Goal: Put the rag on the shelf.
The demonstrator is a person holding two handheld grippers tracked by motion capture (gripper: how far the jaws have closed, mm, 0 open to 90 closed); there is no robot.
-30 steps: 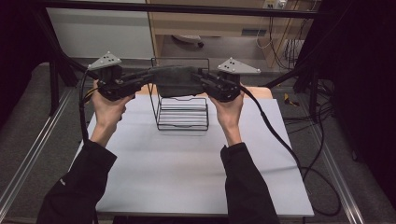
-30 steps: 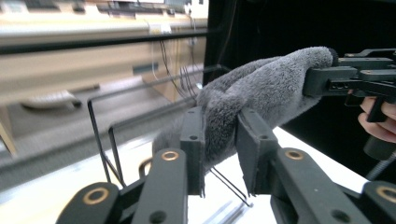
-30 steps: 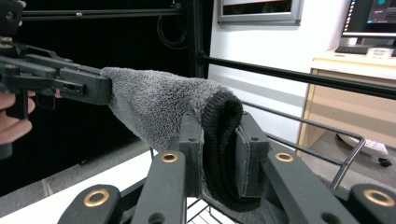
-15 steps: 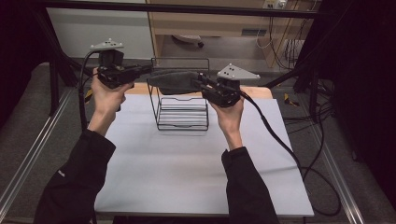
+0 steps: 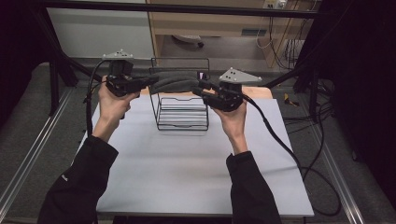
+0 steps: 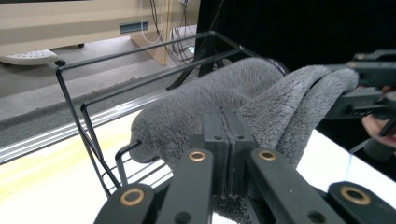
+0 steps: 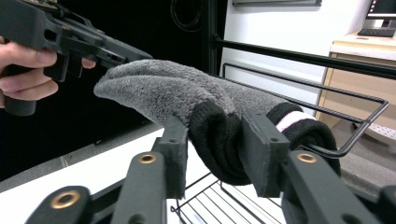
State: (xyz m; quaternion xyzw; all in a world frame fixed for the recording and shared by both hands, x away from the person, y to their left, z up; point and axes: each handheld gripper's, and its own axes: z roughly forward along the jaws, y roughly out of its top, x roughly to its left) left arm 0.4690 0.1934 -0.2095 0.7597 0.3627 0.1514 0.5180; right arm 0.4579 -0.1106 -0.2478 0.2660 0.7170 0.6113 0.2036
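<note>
Grey fleece glove (image 6: 219, 100) pinched tight by left gripper (image 6: 227, 140); right gripper (image 7: 212, 140) seemingly loosening around cuff

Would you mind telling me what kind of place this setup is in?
Probably a lab or recording workspace: a white table inside a black frame, loose cables by a wooden desk.

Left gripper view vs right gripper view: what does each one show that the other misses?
Left gripper view: the left tool shut on the fluffy end of the grey sock.
Right gripper view: the right tool, whose jaws have just been opening, with the sock's black cuff and its pink stripe between them.
Both: the sock draped over the wire rack, and the opposite tool at the sock's far end.
</note>
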